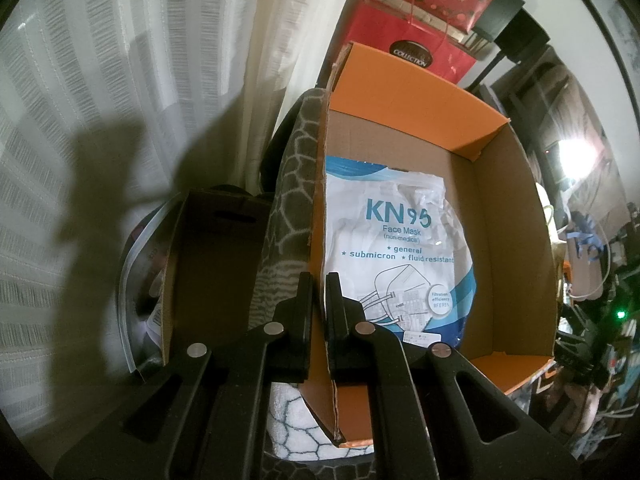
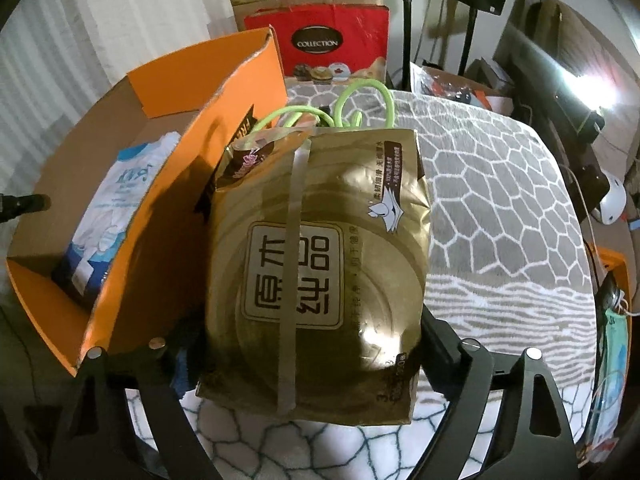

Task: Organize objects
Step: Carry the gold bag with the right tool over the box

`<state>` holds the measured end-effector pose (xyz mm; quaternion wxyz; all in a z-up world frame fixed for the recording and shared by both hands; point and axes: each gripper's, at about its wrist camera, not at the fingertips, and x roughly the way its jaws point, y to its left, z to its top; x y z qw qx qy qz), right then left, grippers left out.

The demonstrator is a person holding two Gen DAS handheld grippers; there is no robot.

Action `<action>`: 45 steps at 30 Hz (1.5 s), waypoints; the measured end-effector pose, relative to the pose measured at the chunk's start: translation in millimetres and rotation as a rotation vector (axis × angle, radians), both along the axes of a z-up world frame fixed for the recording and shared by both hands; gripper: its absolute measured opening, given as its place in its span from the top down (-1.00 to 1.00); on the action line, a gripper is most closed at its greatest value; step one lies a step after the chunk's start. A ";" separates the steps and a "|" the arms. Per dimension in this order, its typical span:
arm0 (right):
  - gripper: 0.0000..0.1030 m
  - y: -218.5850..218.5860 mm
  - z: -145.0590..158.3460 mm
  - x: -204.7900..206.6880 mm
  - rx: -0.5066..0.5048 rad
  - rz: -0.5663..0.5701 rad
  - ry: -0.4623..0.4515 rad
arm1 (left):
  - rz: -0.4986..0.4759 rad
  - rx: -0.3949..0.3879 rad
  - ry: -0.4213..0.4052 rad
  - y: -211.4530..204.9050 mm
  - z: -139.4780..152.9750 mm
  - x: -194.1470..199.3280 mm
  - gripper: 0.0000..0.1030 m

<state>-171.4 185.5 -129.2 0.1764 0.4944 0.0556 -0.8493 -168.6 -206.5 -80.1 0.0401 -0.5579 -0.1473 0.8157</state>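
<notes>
An orange cardboard box stands open on a patterned grey blanket. A white KN95 face mask pack lies inside it; it also shows in the right wrist view. My left gripper is shut on the box's left wall, one finger on each side. My right gripper is shut on a gold tissue pack and holds it just right of the box. A green cord lies behind the tissue pack.
A brown cardboard box sits left of the orange one, by a white curtain. Red gift bags stand at the back. A white helmet and cables lie at the right edge.
</notes>
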 end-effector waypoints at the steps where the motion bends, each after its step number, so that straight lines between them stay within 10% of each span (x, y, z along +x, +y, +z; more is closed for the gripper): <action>1: -0.67 0.6 0.7 0.2 -0.003 0.001 0.001 | 0.000 0.000 0.000 0.1 0.0 0.0 0.90; 25: -0.59 19.3 98.7 -12.9 -0.045 0.006 0.111 | 0.002 -0.001 0.000 0.1 -0.3 0.3 0.90; 45: -0.59 -97.9 114.0 -67.5 -0.148 0.132 -0.015 | 0.001 -0.004 0.000 -0.8 -0.5 0.2 0.90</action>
